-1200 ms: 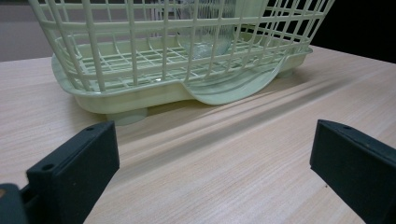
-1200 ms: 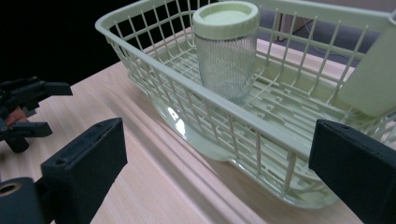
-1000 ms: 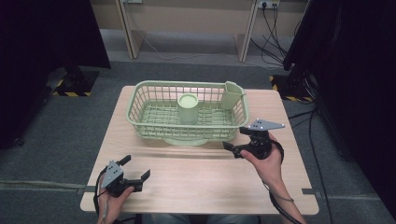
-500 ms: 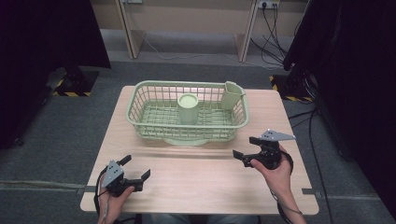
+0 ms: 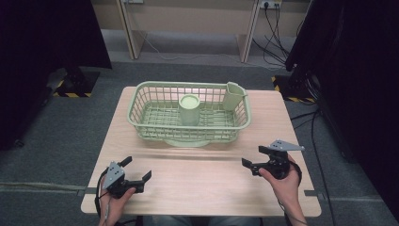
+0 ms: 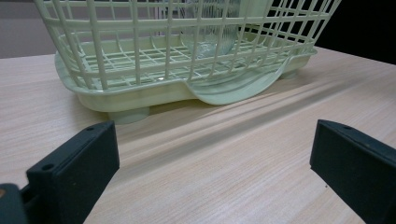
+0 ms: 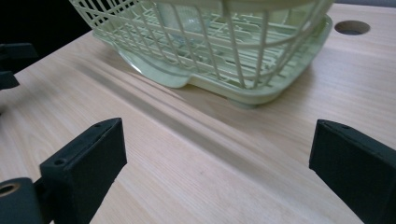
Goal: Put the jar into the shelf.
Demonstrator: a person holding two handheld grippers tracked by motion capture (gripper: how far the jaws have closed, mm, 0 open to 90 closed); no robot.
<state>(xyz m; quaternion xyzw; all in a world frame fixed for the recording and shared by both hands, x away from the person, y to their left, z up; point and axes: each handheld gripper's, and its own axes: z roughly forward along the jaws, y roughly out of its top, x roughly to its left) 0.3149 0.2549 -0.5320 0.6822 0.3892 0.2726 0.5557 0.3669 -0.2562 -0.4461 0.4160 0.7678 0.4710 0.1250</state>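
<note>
1. From the high view, my left claw (image 5: 136, 170) sat near the front left corner of the desk (image 5: 202, 188), jaws spread wide and holding nothing. My right claw (image 5: 256, 157) rested toward the front right, also spread wide and empty, with its grey plate on top. The two claws were well apart, and both were well short of the pale green basket (image 5: 141, 117) standing at the back middle of the desk.

2. In that same view, a green cup (image 5: 189, 109) stood upright in the middle of the basket, and a green pitcher (image 5: 232, 96) leaned at its back right corner. Cables (image 5: 275, 28) lay on the floor beyond the desk.

3. In the left gripper view, my left claw (image 6: 212, 168) showed both black jaws far apart with bare wood between them. The basket (image 6: 130, 95) stood ahead on its feet, its drip lip curving down at the front. I made out a ribbed, glassy cup (image 6: 208, 37) through the mesh, though not clearly.

4. In the right gripper view, my right claw (image 7: 215, 168) likewise had its jaws wide with nothing between. The basket (image 7: 261, 88) stood ahead and slightly right, a round hole (image 7: 352, 27) in the desk lay beyond it, and the left claw's jaws (image 7: 11, 63) peeked in at the far left edge.
</note>
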